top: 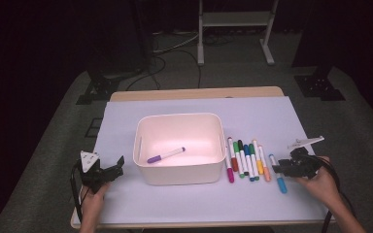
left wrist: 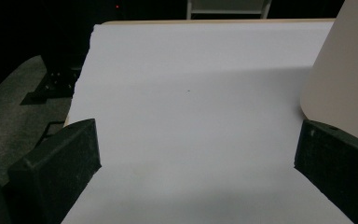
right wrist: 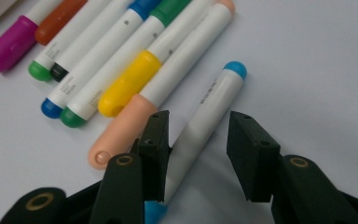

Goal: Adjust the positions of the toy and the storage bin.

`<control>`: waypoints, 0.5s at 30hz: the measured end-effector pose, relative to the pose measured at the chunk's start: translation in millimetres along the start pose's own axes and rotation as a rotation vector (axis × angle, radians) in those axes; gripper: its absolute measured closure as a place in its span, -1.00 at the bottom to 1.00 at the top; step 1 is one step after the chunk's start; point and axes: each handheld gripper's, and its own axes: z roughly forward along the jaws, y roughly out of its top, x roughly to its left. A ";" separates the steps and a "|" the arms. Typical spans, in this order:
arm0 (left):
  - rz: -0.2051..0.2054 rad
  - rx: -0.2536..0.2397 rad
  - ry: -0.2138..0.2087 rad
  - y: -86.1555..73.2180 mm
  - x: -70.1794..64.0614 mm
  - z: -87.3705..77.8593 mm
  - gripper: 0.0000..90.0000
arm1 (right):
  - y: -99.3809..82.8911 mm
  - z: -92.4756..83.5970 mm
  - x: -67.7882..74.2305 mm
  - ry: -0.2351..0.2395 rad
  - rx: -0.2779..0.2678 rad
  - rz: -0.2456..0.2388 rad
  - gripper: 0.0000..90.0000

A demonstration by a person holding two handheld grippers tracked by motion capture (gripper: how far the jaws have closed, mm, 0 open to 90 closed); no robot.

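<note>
The right tongs [right wrist: 198, 156] straddle the light-blue marker [right wrist: 200, 128], half-wide, not yet clamped. Left of the bin [top: 179, 148], the left tongs [top: 108, 171] gape wide, holding nothing.

Bright table, dark surroundings, slight softness

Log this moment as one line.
right gripper: open around light-blue marker | left gripper: open, idle | bin: holds purple marker

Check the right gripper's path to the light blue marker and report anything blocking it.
Nothing visible blocks it. The right gripper already has its open jaws on either side of the light blue marker, with one jaw wedged between it and the peach marker lying alongside. The white bin stands beyond the marker row.
</note>
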 end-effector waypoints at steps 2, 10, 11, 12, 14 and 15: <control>-0.001 0.000 0.000 0.0 0.1 0.1 -1.00 | -3.8 -0.9 -1.9 -0.017 0.005 0.008 0.30; 0.000 0.001 0.000 0.0 -0.3 -0.1 -1.00 | -16.4 -5.9 -8.3 -0.088 -0.012 0.042 0.63; 0.000 0.001 0.000 0.1 -0.3 0.0 -1.00 | -17.2 -6.4 -8.9 -0.099 -0.013 0.046 0.67; 0.000 0.001 0.000 0.1 -0.3 0.0 -1.00 | -17.6 -6.9 -9.8 -0.094 -0.012 0.055 0.67; 0.000 0.001 0.001 0.0 0.0 0.1 -1.00 | -17.3 -7.4 -10.8 -0.089 -0.009 0.064 0.68; 0.000 0.001 0.001 0.0 0.0 0.1 -1.00 | -17.3 -7.4 -10.8 -0.089 -0.009 0.064 0.68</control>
